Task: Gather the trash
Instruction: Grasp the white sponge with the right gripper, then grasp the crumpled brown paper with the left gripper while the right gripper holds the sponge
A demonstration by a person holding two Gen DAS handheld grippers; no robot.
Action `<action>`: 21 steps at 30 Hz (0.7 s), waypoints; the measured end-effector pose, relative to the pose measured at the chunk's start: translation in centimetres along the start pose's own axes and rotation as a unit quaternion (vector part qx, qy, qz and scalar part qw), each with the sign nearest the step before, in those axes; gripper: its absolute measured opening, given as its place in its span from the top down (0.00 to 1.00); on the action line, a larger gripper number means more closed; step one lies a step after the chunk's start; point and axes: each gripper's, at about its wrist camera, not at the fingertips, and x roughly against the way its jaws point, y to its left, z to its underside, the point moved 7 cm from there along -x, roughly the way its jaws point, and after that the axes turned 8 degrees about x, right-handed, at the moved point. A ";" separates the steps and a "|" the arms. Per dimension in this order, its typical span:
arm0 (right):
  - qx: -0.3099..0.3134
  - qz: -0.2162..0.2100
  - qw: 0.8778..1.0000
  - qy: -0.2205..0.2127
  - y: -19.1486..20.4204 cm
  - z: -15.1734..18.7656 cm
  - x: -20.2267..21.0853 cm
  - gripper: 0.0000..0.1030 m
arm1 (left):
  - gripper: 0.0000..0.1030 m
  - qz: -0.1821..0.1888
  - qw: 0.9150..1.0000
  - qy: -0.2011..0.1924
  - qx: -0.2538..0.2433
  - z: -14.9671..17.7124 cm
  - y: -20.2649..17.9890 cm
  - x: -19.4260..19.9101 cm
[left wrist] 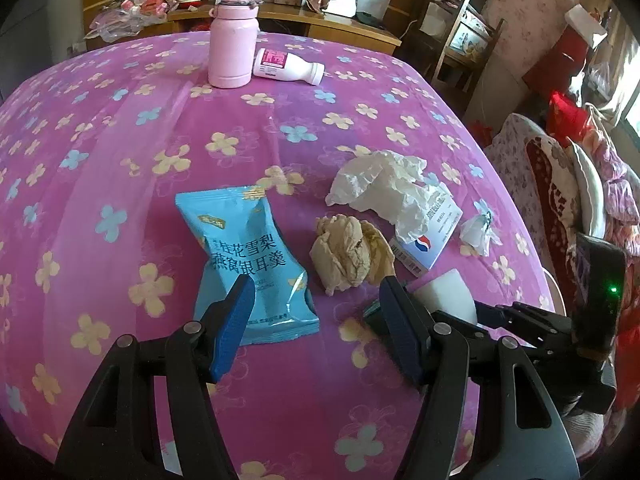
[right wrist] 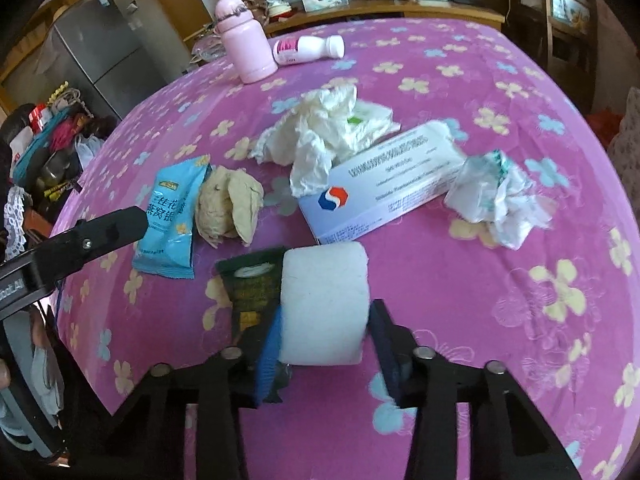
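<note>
The right gripper has its jaws round the white foam block at the tabletop's near edge, seemingly barely pinching; it may slip. Left gripper jaws apart over the blue packet.

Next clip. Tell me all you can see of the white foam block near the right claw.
The foam block is a plain white, matte, spongy-looking chunk with rounded corners and no print. It lies on the pink flowered tablecloth, between the fingers of the right claw. The blue left pad is against its side; the other side looks close or just touching. Its left edge overlaps a dark green packet. A white box lies just beyond it.
</note>
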 end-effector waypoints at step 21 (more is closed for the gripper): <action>-0.043 0.026 0.998 -0.023 -4.7 2.0 2.5 0.64 | 0.75 -0.031 0.997 0.041 -0.051 -1.2 -3.8 -7.0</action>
